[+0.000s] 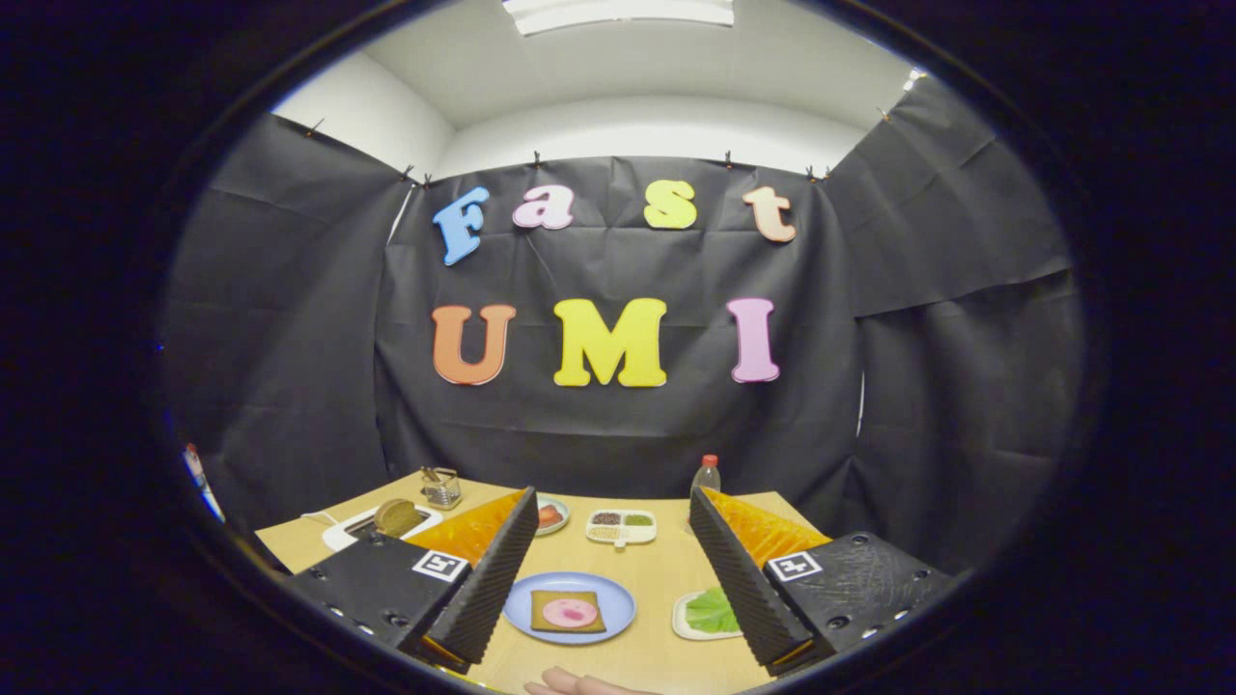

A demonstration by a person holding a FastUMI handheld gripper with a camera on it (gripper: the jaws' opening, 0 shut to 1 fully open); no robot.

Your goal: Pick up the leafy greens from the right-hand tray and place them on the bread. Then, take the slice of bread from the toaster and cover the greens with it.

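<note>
Two fingers of the gripper (613, 569) stand wide apart above a pale wooden table (657, 569), holding nothing. Between them, just ahead, a blue plate (517, 606) carries a slice of bread (547, 621) topped with a round pink slice of meat (570, 612). The left finger covers the plate's near left rim.

The leafy greens (713, 609) lie on a white tray (682, 618) beside the right finger, which hides the tray's right part and some of the leaves, so the full shape of either cannot be made out.

Beyond the left finger sits a white toaster (340, 533) with a brown slice of bread (397, 515) standing up out of its slot; the toaster's near side is cut off by the gripper body. Behind it is a small wire basket (442, 490), its contents too small to tell.

Farther back between the fingers sits a small dish (558, 509) with something red on it, half hidden by the left fingertip, and a white divided tray (622, 526) holding dark, green and pale fillings that are hard to identify. A clear bottle with a red cap (707, 475) stands behind the right fingertip, its base hidden.

At the table's near edge, part of a hand (579, 683) shows, mostly cut off.
</note>
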